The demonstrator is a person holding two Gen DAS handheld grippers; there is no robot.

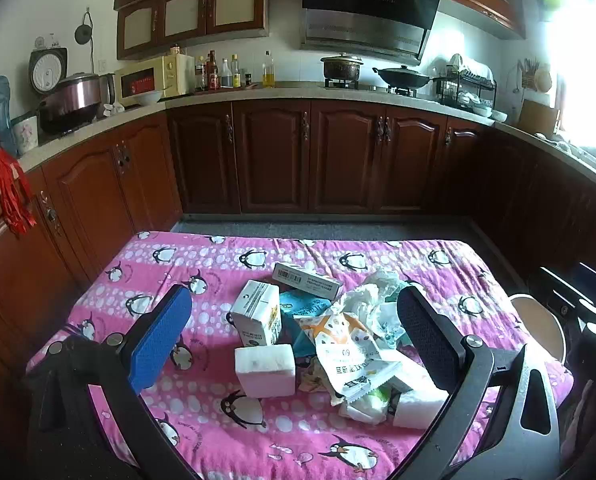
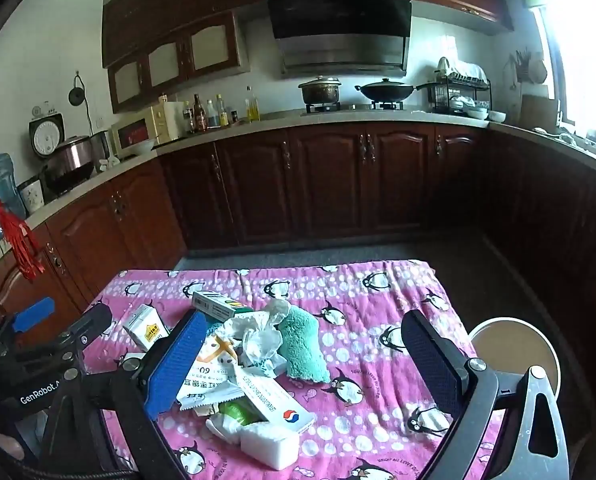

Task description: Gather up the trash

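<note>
A pile of trash lies on a table under a pink penguin cloth (image 1: 202, 264). It holds a white milk carton (image 1: 258, 316), a white foam block (image 1: 266, 372), a printed snack wrapper (image 1: 349, 356), a flat barcode box (image 1: 305, 280) and crumpled plastic (image 1: 373, 292). My left gripper (image 1: 294, 340) is open and empty, its fingers either side of the pile, above it. My right gripper (image 2: 301, 356) is open and empty over the pile's right part. There I see a teal cloth (image 2: 303, 346), crumpled plastic (image 2: 258, 336), a long white box (image 2: 274, 400) and the foam block (image 2: 270, 446). The left gripper (image 2: 58, 324) shows at the left.
A round stool (image 2: 513, 344) stands right of the table; it also shows in the left wrist view (image 1: 537, 324). Dark wood cabinets (image 1: 309, 156) and a counter with a pot, a wok and bottles run behind. A red tassel (image 1: 6, 188) hangs at left.
</note>
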